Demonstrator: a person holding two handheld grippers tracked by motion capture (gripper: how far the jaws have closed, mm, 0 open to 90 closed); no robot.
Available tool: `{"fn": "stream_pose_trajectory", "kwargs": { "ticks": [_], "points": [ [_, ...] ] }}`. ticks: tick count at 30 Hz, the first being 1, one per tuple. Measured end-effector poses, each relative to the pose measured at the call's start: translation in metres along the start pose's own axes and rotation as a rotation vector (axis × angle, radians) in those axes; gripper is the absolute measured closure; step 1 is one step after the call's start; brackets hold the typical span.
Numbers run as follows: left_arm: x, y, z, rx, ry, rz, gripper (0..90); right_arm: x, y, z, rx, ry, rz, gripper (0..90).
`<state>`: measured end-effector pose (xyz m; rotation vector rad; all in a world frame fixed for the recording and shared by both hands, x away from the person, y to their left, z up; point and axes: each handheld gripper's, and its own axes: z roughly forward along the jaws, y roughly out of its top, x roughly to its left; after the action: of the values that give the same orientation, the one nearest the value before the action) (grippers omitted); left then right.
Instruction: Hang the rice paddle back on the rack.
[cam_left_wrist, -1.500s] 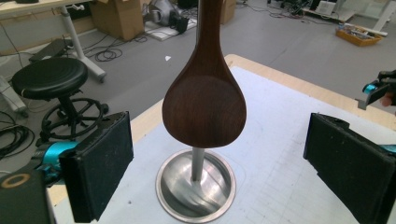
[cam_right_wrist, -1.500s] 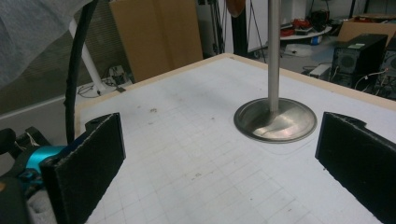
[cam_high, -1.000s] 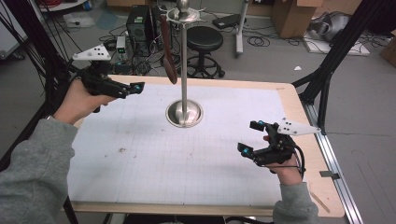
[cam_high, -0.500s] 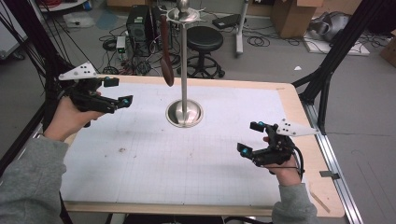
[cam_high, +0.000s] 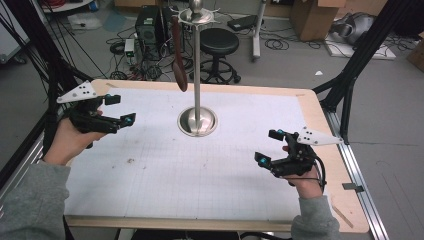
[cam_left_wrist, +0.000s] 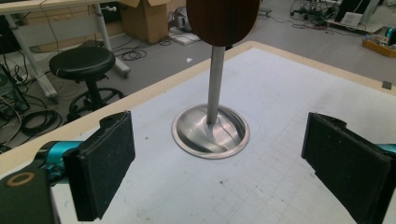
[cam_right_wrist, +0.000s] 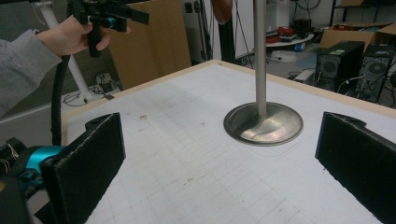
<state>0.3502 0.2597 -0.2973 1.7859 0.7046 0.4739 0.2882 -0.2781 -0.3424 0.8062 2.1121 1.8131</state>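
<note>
A metal stand (cam_high: 196, 75) with a round base (cam_high: 197, 121) rises from the middle of the white gridded table (cam_high: 165, 175). From its top hangs a dark brown wooden spoon (cam_high: 180, 75), bowl down, clear of the table. My left gripper (cam_high: 121, 109) is held above the table's left edge, open and with nothing in it, pointing at the stand. In the left gripper view the base (cam_left_wrist: 210, 130) and spoon bowl (cam_left_wrist: 223, 21) lie ahead between the jaws. My right gripper (cam_high: 267, 146) hovers open near the right side, also facing the base (cam_right_wrist: 264, 123).
Beyond the far edge stand a black stool (cam_high: 219, 42), a computer tower (cam_high: 150, 22), cartons (cam_high: 312, 15) and floor cables. Black tripod legs (cam_high: 350, 85) flank the table on both sides. A wooden border (cam_high: 320, 120) rims the mat.
My left gripper has drawn back leftward and toward the person, away from the stand. The right gripper has barely moved.
</note>
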Motion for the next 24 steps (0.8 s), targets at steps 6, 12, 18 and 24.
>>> {"fn": "stream_pose_trajectory", "kwargs": {
  "ticks": [6, 12, 18, 24],
  "points": [
    [-0.011, -0.009, -0.004, -0.018, 0.002, 0.024, 10.1, -0.002, 0.0, 0.0, -0.004, -0.001, 0.0, 0.1],
    [-0.018, -0.017, -0.01, -0.034, 0.004, 0.019, 10.1, -0.003, 0.0, -0.001, -0.006, -0.003, 0.005, 0.1],
    [-0.025, -0.025, -0.014, -0.03, 0.006, 0.019, 10.1, -0.005, 0.0, -0.002, -0.009, -0.008, 0.008, 0.1],
    [-0.031, -0.031, -0.018, -0.05, 0.023, -0.003, 10.0, -0.007, 0.0, -0.004, -0.013, -0.017, 0.012, 0.1]
  ]
}}
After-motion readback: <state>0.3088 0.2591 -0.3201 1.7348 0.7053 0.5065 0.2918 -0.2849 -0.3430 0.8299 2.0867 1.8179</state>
